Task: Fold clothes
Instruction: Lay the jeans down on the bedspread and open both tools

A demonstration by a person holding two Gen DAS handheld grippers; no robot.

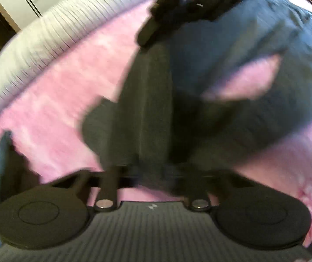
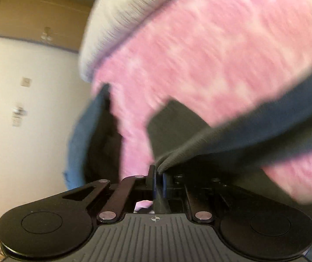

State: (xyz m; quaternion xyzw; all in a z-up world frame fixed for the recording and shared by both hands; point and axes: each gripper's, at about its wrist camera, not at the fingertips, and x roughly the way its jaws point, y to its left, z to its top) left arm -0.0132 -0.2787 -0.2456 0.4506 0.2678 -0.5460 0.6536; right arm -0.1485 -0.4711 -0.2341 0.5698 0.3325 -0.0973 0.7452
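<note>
Scanning from the left of the left wrist view, a white ribbed mattress edge (image 1: 53, 28) is seen curving round a pink blanket (image 1: 53, 109) that covers the bed, and on it a dark grey garment (image 1: 232, 65) is spread, much blurred. The left hand-held gripper (image 1: 153, 170) is set at the near end of a long grey fabric strip, probably a sleeve or leg, whose long axis runs straight away from it toward the right hand-held gripper (image 1: 147, 37) at the far end; whether the left one is clamped on the cloth cannot be told, since its fingertips are smeared. In the right wrist view a pale wall (image 2: 29, 113) and a cardboard box (image 2: 35, 6) stand at the left; then, at centre, this gripper's jaws are brought nearly together on a ribbed edge of the garment, which trails off to the right across the blanket. The strip appears stretched between the two tools, so the coming fold is judged to turn on carrying both ends sideways together, toward the body of the garment lying to the right.
</note>
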